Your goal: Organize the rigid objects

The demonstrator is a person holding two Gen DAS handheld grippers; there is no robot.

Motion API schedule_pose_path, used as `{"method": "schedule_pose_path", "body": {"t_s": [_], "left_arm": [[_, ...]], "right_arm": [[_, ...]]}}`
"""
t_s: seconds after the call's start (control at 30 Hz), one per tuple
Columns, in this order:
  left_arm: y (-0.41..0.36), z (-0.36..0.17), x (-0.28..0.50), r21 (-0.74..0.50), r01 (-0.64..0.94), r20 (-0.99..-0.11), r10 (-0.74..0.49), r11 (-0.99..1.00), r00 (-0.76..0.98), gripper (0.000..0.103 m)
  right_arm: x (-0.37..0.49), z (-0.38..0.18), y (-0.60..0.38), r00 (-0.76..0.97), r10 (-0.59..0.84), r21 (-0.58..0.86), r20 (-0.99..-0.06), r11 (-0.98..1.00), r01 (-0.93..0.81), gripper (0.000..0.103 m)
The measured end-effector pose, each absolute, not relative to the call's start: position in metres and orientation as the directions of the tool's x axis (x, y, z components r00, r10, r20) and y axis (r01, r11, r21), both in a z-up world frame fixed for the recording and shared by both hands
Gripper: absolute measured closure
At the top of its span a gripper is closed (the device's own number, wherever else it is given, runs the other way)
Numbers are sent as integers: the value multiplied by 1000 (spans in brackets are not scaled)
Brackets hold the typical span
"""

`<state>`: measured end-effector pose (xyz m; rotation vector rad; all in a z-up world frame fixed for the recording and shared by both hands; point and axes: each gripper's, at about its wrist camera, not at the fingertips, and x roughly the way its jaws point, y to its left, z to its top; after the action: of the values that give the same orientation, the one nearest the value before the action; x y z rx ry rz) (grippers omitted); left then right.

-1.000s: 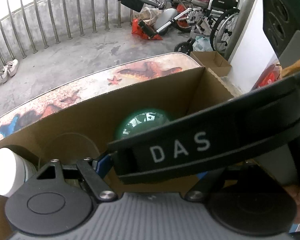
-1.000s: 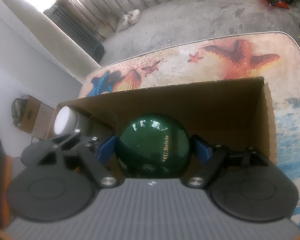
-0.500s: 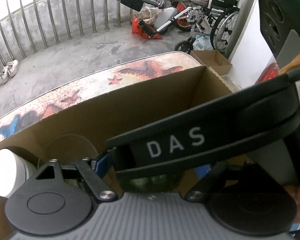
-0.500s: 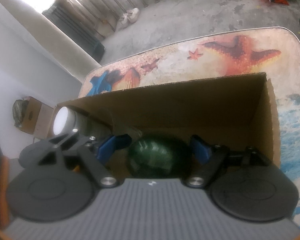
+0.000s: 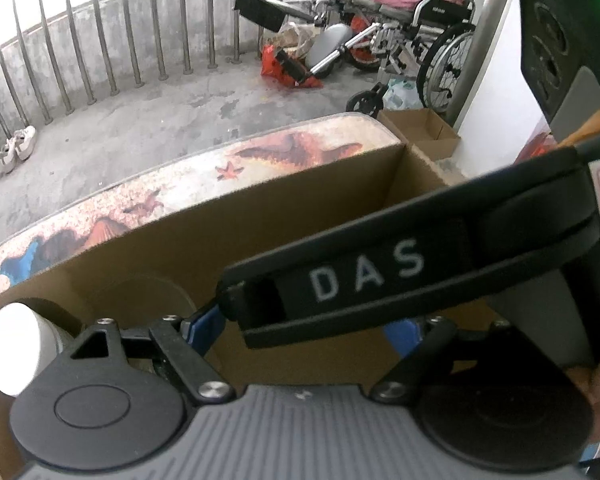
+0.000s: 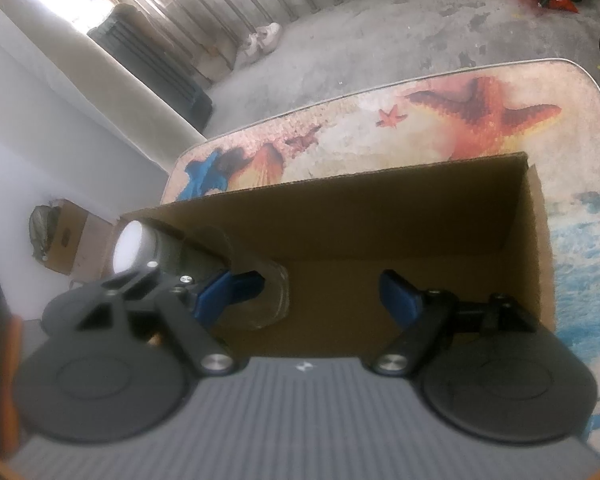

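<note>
Fingers on both grippers, right (image 6: 320,290) and left (image 5: 304,328), are hanging open over the box (image 6: 380,216), where a slippery-looking glass jar (image 6: 272,300) is lying, probably safest grabbed mid-body.

We see our left gripper (image 5: 300,320) over a cardboard box (image 5: 260,220), black strap (image 5: 400,268) across its spread fingers, white-capped jar (image 5: 16,348) inside.

A wheelchair (image 5: 416,20) by the railing (image 5: 100,40) — white shoes (image 5: 18,148) on concrete.
</note>
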<state>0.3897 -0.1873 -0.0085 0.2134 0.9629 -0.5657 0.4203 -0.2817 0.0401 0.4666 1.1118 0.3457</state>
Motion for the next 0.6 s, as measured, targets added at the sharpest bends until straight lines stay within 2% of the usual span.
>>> {"method": "schedule_pose_path", "body": {"t_s": [0.33, 0.6], "left_arm": [[-162, 39, 354, -113, 574, -732, -459, 811, 504, 14], [-100, 68, 303, -179, 554, -651, -520, 813, 553, 10]], "right_arm": [[387, 87, -299, 517, 523, 576, -677, 814, -69, 23], [331, 132, -303, 561, 527, 547, -638, 823, -151, 23]]}}
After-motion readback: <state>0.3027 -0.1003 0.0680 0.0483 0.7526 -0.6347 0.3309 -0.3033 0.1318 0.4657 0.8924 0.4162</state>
